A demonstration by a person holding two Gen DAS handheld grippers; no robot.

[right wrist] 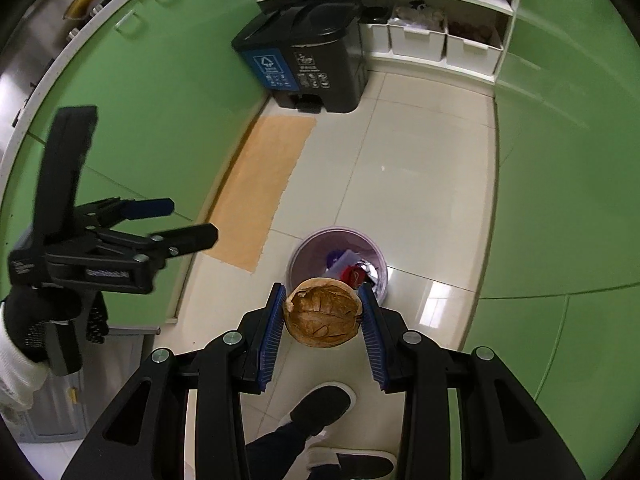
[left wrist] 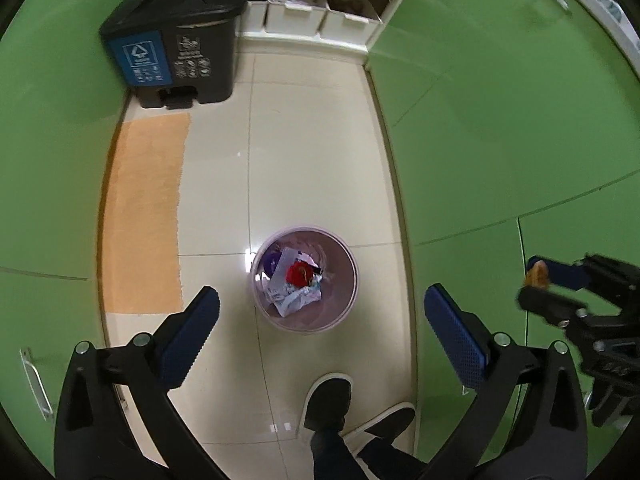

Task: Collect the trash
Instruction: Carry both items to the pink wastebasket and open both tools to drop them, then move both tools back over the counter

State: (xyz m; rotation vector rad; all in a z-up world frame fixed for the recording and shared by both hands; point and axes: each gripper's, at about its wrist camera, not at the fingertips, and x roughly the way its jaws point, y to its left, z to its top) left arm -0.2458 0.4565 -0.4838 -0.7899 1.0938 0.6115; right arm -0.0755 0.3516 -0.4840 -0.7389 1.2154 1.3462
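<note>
My right tongs (right wrist: 322, 312) are clamped part-way closed on a brown, cracked husk (right wrist: 322, 312), round like an emptied fruit shell, both blue pads pressing its sides. My left tongs (left wrist: 320, 336) stand as wide as they go, with nothing between them.

The waste basket (left wrist: 352, 292), pale purple and already holding crumpled wrappers and something red, stands on the tiled floor (left wrist: 312, 152) below and just ahead of the left tongs. From the right tongs it sits ahead of and beneath the husk, its near rim hidden behind the shell.

Risks noted:

- Overshoot or undershoot. In my judgement the husk is not yet squarely over the basket mouth (the fisheye makes that alignment hard to read). Released from here, it could strike the near rim and roll across the floor.
- Height. The basket lies well below both tongs. A drop from up here onto the piled wrappers might bounce out, or knock the light basket over.
- Brittle shell. The husk shows cracks across its face. More squeeze could break it, scattering bits outside the basket.
- Feet. My shoes (left wrist: 328, 400) stand near the basket, behind the tongs; a step forward could nudge it out of line.
- Crossing tongs. The left tongs hang beside the right, apart for now; moving both together over one small opening invites a knock.
</note>
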